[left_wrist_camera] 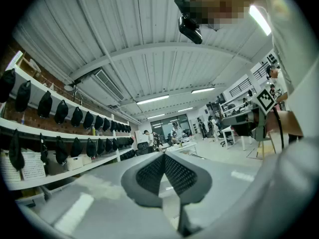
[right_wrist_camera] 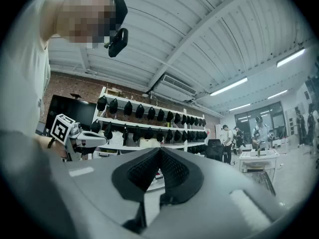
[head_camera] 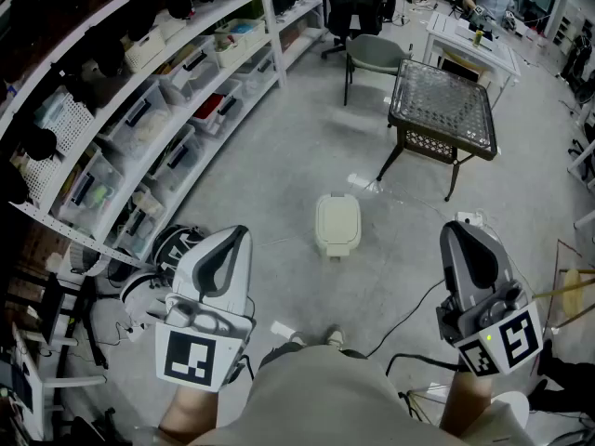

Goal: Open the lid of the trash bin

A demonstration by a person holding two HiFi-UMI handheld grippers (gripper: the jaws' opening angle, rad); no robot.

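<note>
**Bin** [head_camera: 337, 226]: small, pale, standing on the floor [head_camera: 279, 147], ahead of the person's feet and roughly midway between the two grippers in the head view. A glass-topped table [head_camera: 442, 110] is beyond it to the right, and shelves [head_camera: 167, 91] run along the left.

**Lid** [head_camera: 337, 219]: down, flush on the bin. It reads as closed.

**Progress:** none of the task shows as done. The approach, the contact with the lid and the lift are all left to do.

**Left gripper** [head_camera: 234, 242]: held up near the body, well apart from the bin and short of it. Its own view [left_wrist_camera: 164, 176] shows the jaws pressed together with nothing between them. That view takes in ceiling and shelving, and the bin is not in it.

**Right gripper** [head_camera: 462, 238]: likewise held high and back, well apart from the bin on its right side. Its own view [right_wrist_camera: 159, 173] shows the jaws closed on each other and empty. The bin is absent from this view too.

**Relation:** the bin lies below and forward of both pairs of jaws. Neither gripper touches it or points at it.
</note>
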